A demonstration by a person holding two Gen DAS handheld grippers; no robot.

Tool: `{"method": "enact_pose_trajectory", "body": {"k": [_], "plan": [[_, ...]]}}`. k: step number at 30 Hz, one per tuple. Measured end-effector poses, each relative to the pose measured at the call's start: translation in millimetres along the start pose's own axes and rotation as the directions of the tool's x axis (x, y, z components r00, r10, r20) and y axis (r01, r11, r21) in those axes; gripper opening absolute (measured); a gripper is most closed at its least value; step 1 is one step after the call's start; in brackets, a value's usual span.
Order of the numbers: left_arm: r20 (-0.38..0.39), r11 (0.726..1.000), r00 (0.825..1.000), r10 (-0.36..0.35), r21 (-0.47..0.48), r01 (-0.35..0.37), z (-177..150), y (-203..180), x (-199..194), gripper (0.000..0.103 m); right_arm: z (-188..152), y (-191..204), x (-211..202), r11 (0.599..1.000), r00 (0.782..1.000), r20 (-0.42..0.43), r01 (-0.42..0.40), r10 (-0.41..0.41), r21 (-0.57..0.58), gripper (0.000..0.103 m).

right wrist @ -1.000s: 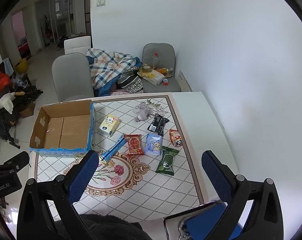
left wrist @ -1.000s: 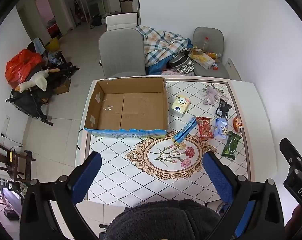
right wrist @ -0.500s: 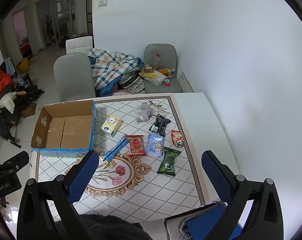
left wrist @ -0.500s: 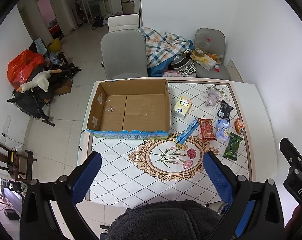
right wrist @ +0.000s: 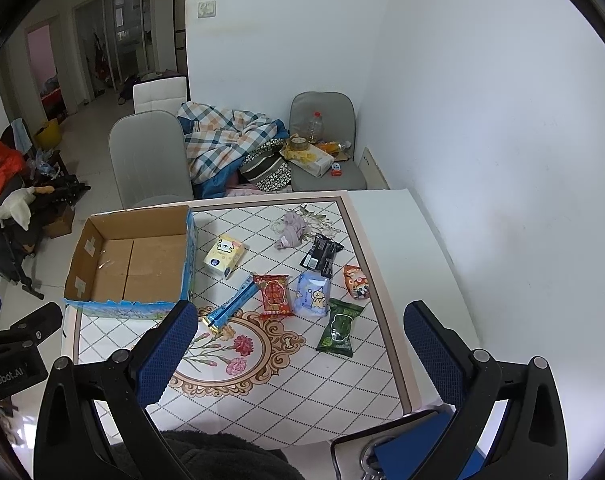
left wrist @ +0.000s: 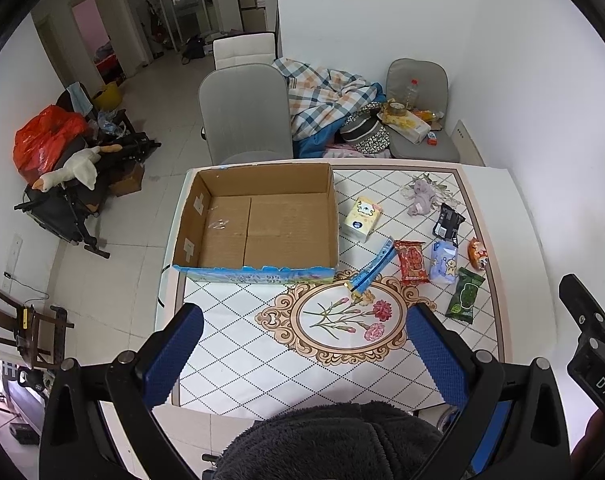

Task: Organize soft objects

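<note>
Both the left claw [left wrist: 302, 344] and right claw [right wrist: 298, 348] gape wide and empty, having risen higher above the table [right wrist: 386, 216] over the last second. Nothing is packed: the snack packets [right wrist: 276, 294] lie beside the empty cardboard box [left wrist: 258, 224].

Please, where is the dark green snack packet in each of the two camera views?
Left wrist view: the dark green snack packet lies at right of centre, near the table's right border.
Right wrist view: the same packet lies just below centre.
Shared landmark: the pale blue packet with a yellow cartoon figure lies next to it, on its far side.
</note>
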State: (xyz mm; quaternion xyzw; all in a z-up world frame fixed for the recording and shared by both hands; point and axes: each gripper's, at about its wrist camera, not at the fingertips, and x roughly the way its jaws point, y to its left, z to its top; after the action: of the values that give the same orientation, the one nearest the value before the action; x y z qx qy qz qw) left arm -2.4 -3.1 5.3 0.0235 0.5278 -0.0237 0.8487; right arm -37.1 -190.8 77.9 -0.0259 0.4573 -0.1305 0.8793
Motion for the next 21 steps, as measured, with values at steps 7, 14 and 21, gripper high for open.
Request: {"method": "enact_pose_trajectory", "body": {"k": [7, 14, 21], "plan": [[0.004, 1.0, 1.0, 0.0, 0.004, -0.001, 0.0, -1.6, -0.9, 0.103, 0.6, -0.7, 0.4, 1.0, 1.0, 0.002, -0.001, 0.001, -0.001, 0.103], [0.006, 1.0, 1.0, 0.002, 0.003, -0.002, 0.0, -2.1, -1.2, 0.103, 3.2, 0.6, -1.1, 1.0, 1.0, 0.0, 0.002, -0.002, 0.003, 0.103], [0.009, 1.0, 1.0, 0.005, 0.003, -0.005, 0.7, -1.5, -2.1, 0.103, 3.0, 0.9, -1.7, 1.0, 1.0, 0.002, 0.0, 0.0, 0.004, 0.103]]}}
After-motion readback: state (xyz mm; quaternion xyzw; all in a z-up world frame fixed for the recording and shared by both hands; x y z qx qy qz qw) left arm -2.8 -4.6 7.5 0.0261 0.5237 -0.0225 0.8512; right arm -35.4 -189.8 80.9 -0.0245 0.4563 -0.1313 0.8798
